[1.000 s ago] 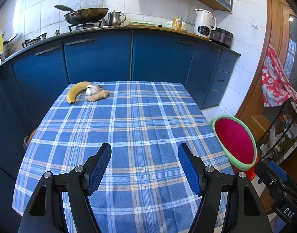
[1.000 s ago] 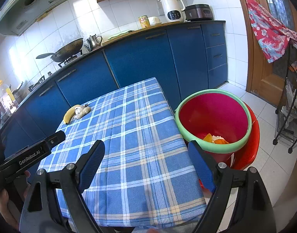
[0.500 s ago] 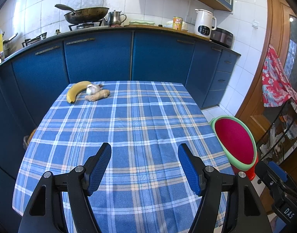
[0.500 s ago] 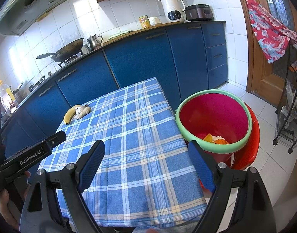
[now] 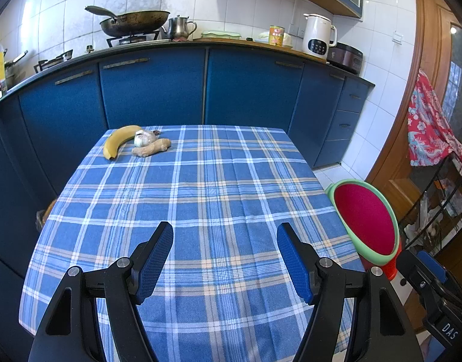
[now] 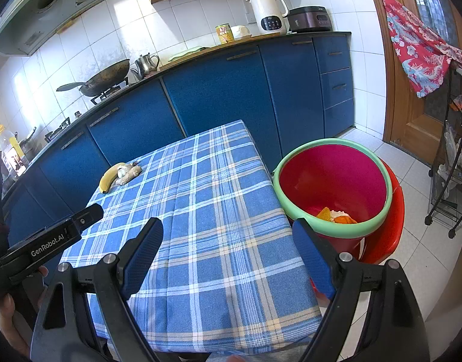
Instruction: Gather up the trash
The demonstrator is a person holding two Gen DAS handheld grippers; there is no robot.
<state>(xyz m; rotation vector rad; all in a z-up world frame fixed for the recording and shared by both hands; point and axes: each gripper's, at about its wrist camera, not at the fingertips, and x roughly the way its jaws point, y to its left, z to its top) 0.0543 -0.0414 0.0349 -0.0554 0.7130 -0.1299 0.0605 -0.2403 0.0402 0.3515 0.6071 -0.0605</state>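
- The left claw (image 5: 224, 256) hangs low over the near part of the worktop covered in a blue plaid cloth (image 5: 200, 205), its blue-padded fingers spread wide with nothing between them.
- Far ahead of the left claw and to its left, at the worktop's far corner, lies a curved yellow banana (image 5: 119, 141).
- Just right of the banana sits a pale garlic bulb (image 5: 142, 139), and touching it on the near side a knobbly tan piece of ginger (image 5: 151, 148).
- To the right of the left claw, off the worktop's edge and lower down, stands a round red plastic bucket with a mint-green rim (image 5: 365, 221).
- The right claw (image 6: 227, 253) is held above the near right corner of the worktop, spread wide and holding nothing; the bucket (image 6: 333, 150) stands just ahead of its right finger.
- Inside the bucket, at the bottom, lie orange and whitish scraps (image 6: 333, 214), partly hidden by the rim.
- From the right claw, the banana (image 6: 108, 176), garlic and ginger (image 6: 129, 173) lie well ahead and to the left.
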